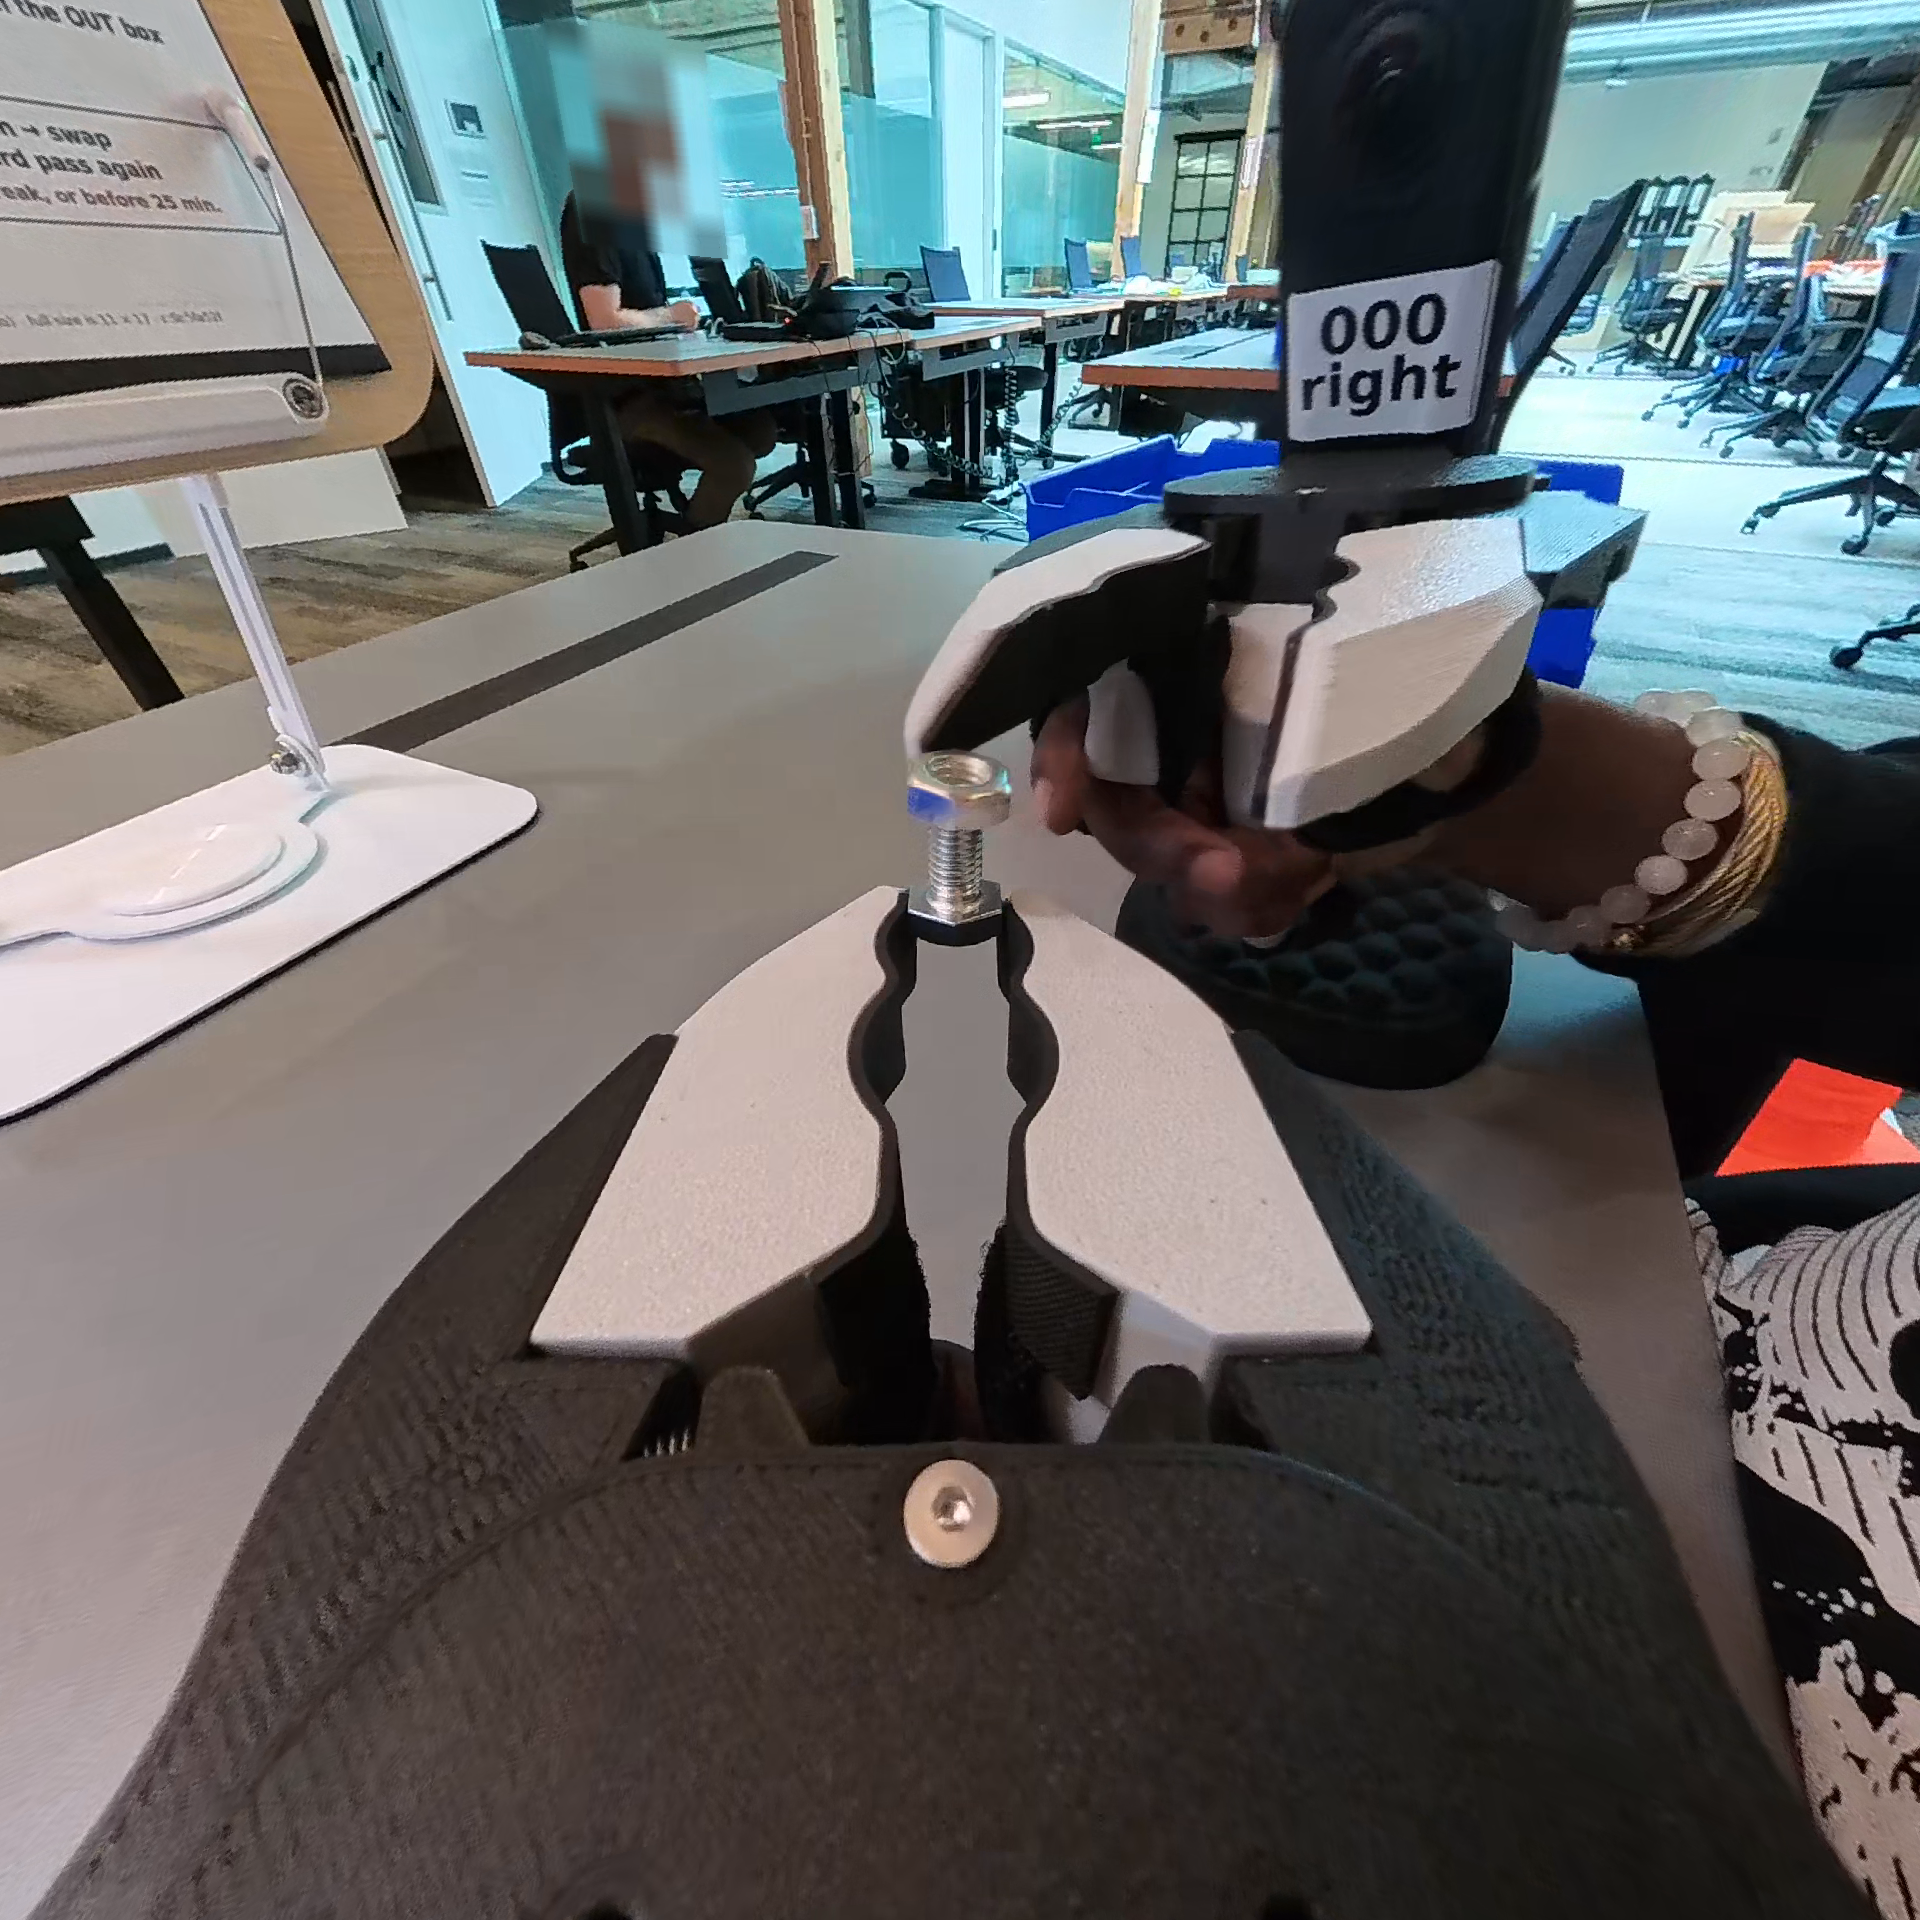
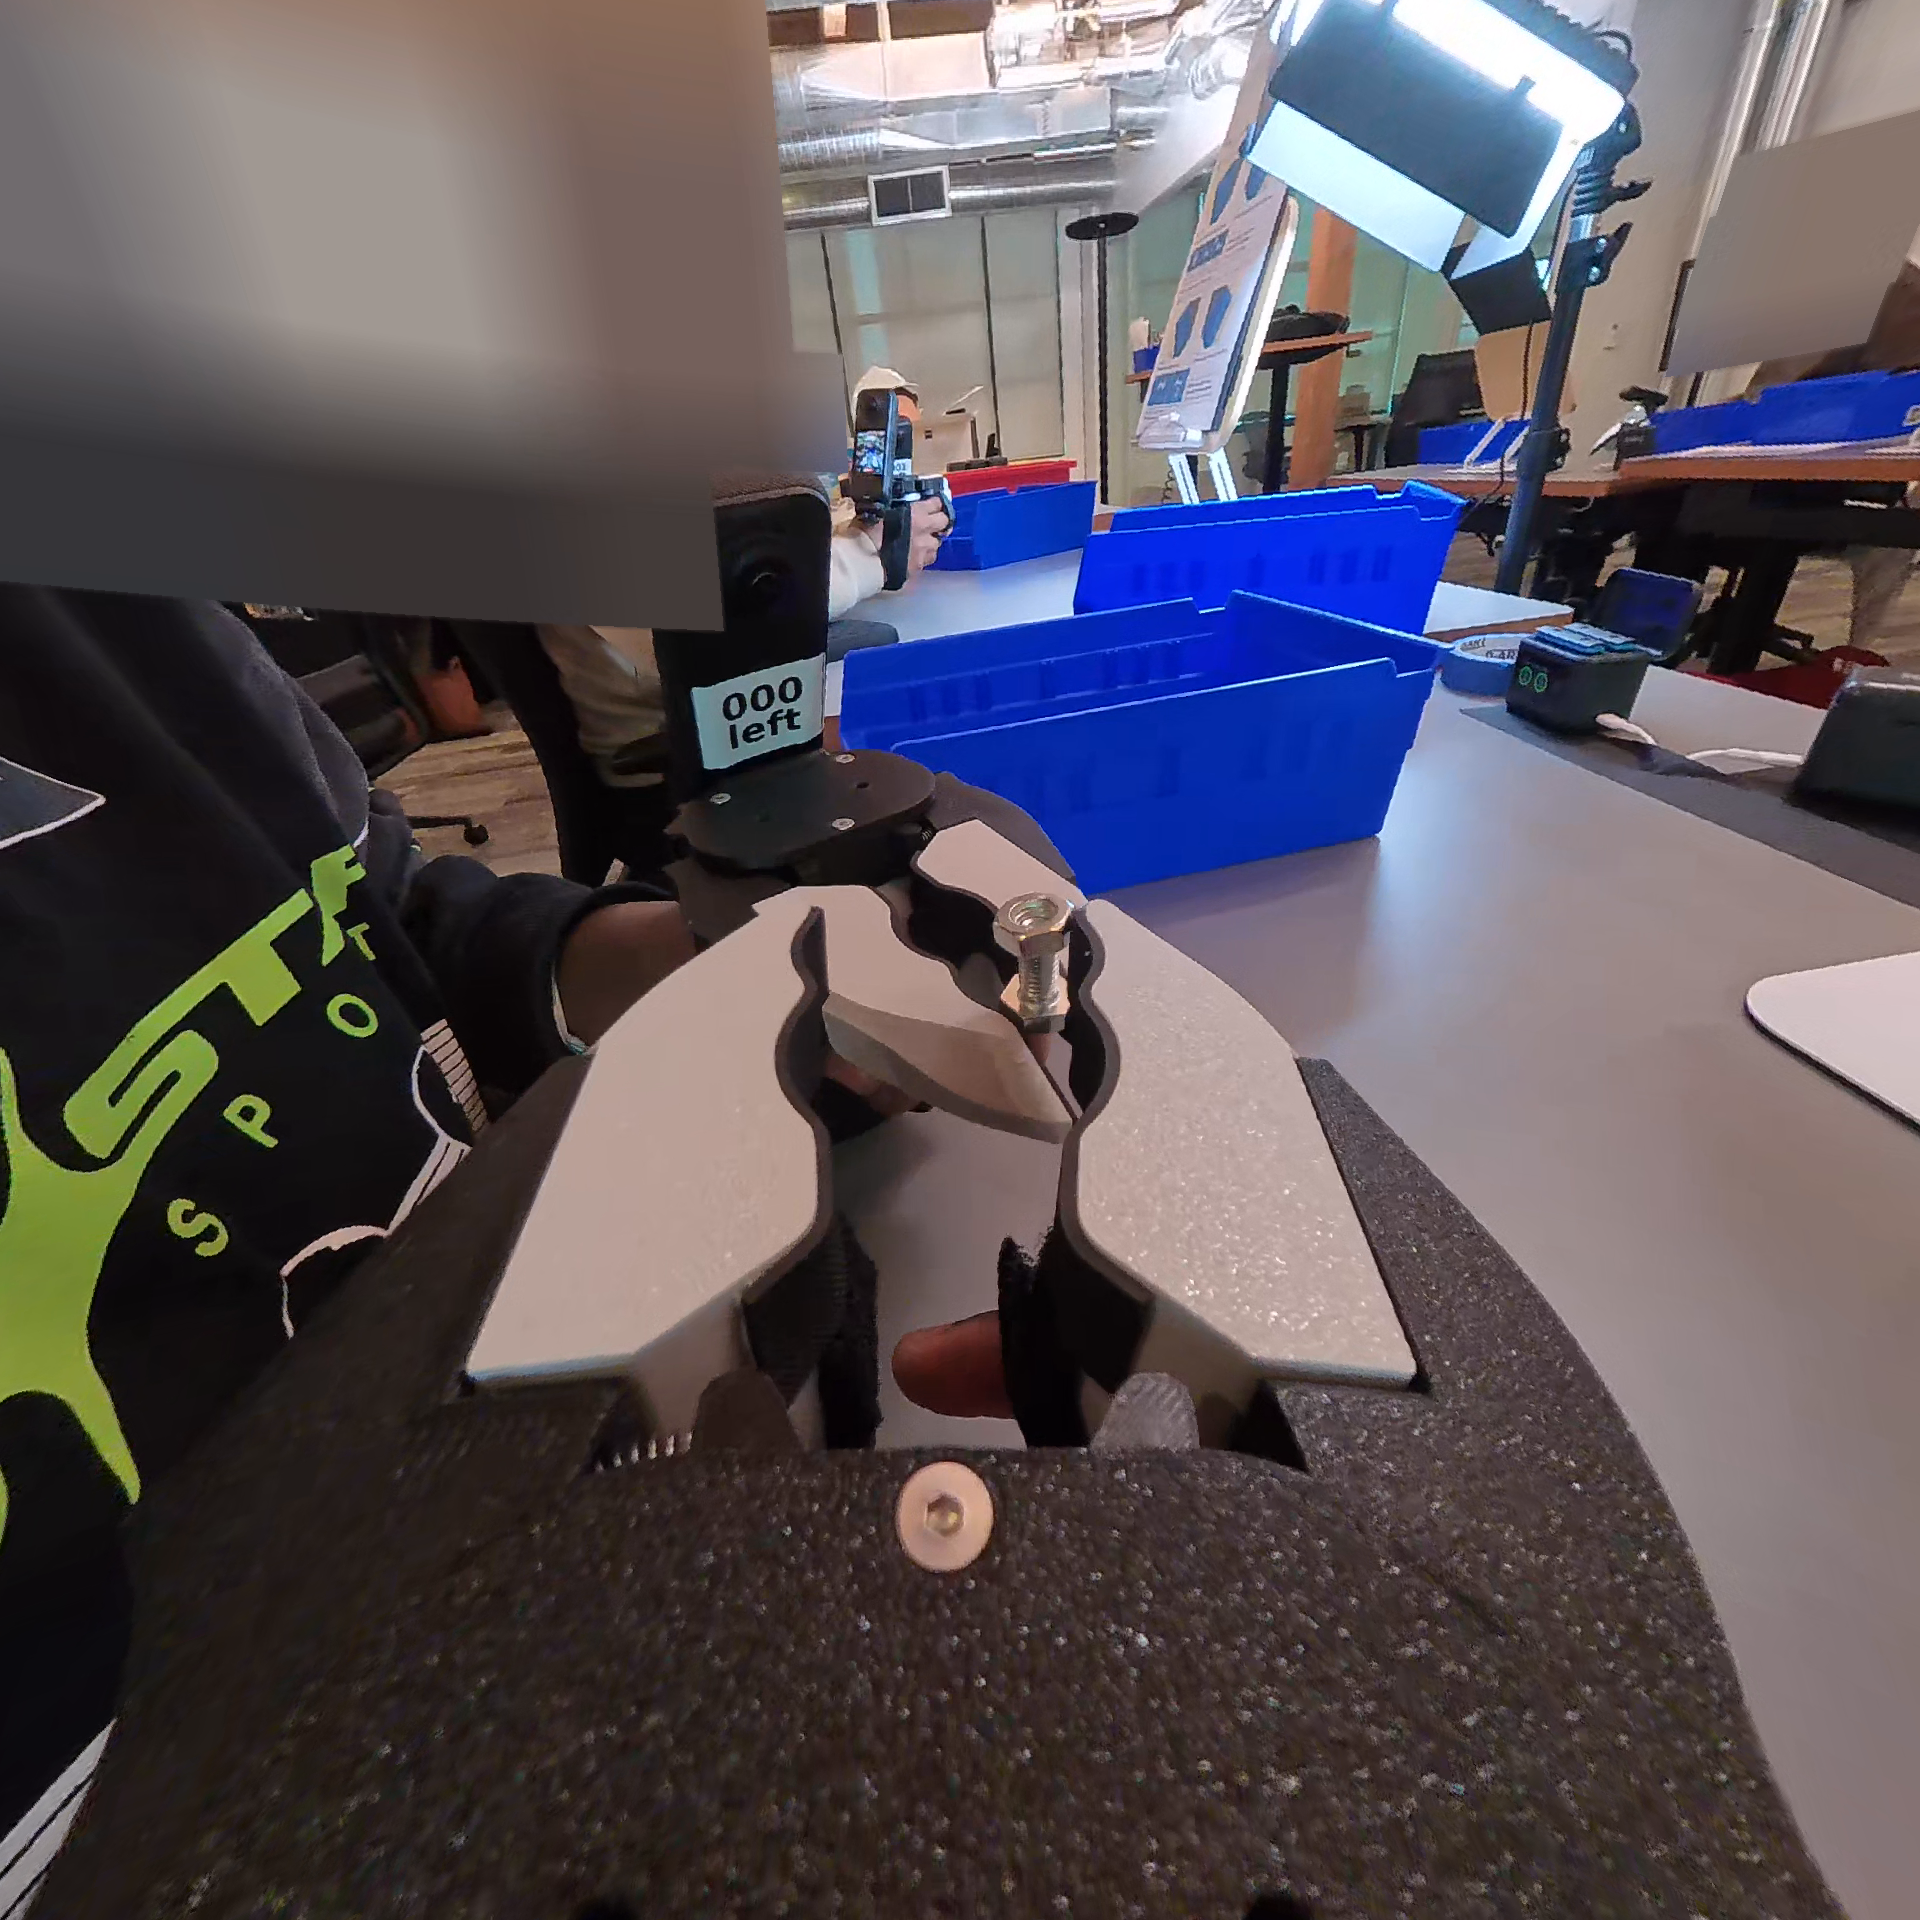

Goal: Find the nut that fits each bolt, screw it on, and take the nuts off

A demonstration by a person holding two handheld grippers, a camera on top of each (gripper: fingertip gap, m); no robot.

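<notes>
Nearest the left wrist camera, the left gripper [image 1: 954, 920] points level over the grey table [image 1: 520, 1039], its white fingers closed narrowly on the hex head of a silver threaded bolt [image 1: 952, 868] standing upright. A silver hex nut [image 1: 958, 792] sits on the bolt's top end. From the right, the right gripper [image 2: 951, 940] reaches in with jaws parted wide around the nut, one fingertip [image 1: 935, 727] seemingly touching it, though the contact is hard to judge.

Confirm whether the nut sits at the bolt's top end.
Yes, the nut sits atop the upright bolt, whose head the left gripper clamps.
</notes>
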